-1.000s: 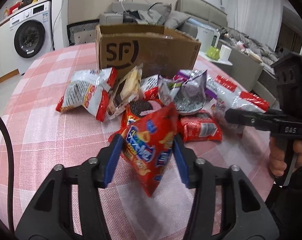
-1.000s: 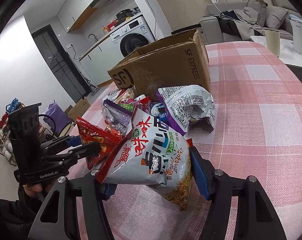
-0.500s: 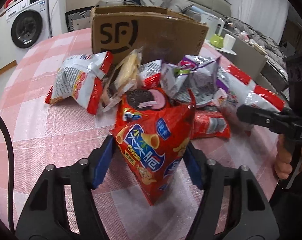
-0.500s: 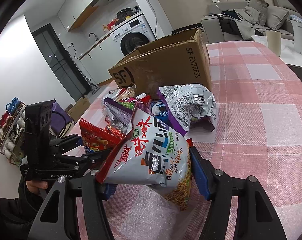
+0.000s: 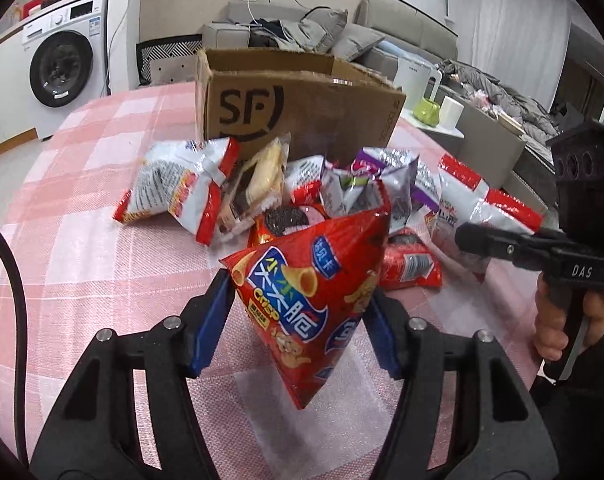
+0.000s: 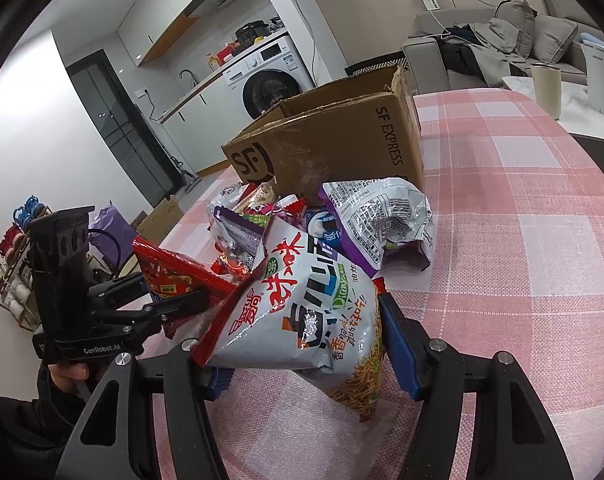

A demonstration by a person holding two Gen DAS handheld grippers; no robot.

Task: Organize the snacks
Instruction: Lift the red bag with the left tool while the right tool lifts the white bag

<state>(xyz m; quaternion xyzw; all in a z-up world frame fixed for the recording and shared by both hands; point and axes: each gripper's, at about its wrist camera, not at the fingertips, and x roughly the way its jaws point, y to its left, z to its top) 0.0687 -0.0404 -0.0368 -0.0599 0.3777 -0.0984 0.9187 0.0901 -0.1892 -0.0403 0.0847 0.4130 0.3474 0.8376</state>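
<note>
My left gripper is shut on a red snack bag, its blue pads pressing both sides while the bag hangs point down over the table. My right gripper is shut on a white and red bag of stick snacks, lifted just off the cloth. Behind both lies a pile of snack packets in front of an open cardboard box marked SF. In the right wrist view the left gripper shows at the left with its red bag.
The round table has a pink checked cloth, and its edges curve away left and right. The cardboard box stands behind the pile. A person's hand grips the right tool. A washing machine and a sofa lie beyond the table.
The red bag has shifted in the left gripper's hold and sits wider between the pads, showing more of its front. The right gripper and its bag have not moved.
</note>
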